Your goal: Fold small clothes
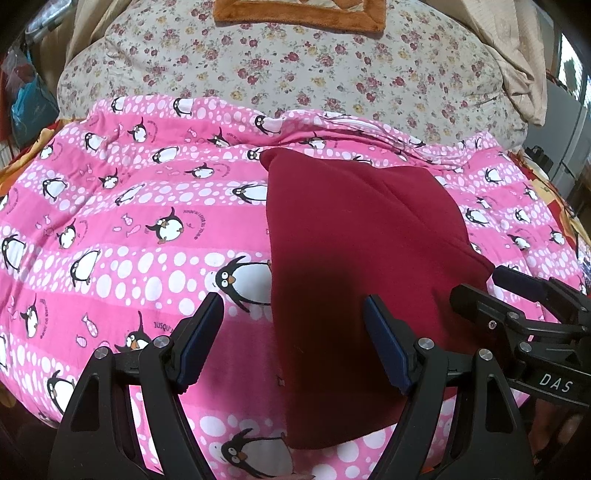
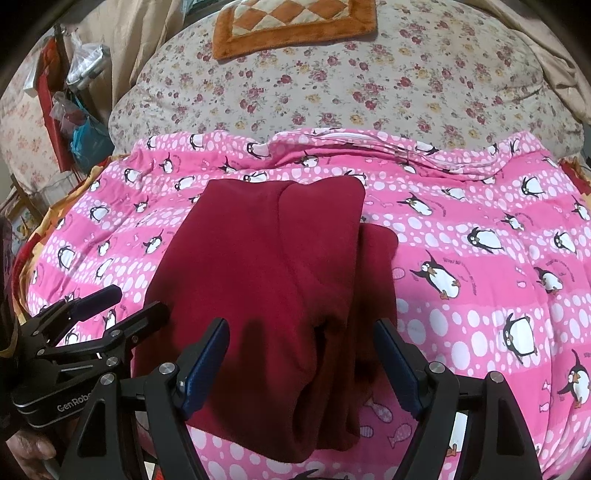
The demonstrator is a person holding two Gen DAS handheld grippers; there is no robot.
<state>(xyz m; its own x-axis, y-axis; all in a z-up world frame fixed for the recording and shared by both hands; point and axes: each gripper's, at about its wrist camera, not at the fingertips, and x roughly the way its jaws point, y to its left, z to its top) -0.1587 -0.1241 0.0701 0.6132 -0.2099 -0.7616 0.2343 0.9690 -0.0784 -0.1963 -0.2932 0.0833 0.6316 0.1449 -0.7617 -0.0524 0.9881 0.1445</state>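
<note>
A dark red garment (image 1: 354, 243) lies folded in layers on a pink penguin-print quilt (image 1: 140, 229). My left gripper (image 1: 293, 314) hovers open over the garment's left edge, nothing between its blue-padded fingers. The right gripper (image 1: 480, 288) shows at that view's right edge, over the garment's right side. In the right wrist view the same garment (image 2: 258, 280) fills the middle, and my right gripper (image 2: 303, 339) stands open above its near part, gripping nothing. The left gripper (image 2: 129, 299) appears at the left, open, beside the garment's left edge.
Beyond the quilt (image 2: 480, 266) lies a floral cover (image 2: 332, 92) with an orange checked mat (image 2: 291, 26) at the far end. Bags and clutter (image 2: 77, 110) hang at the far left. A hand (image 2: 29, 450) shows at the lower left corner.
</note>
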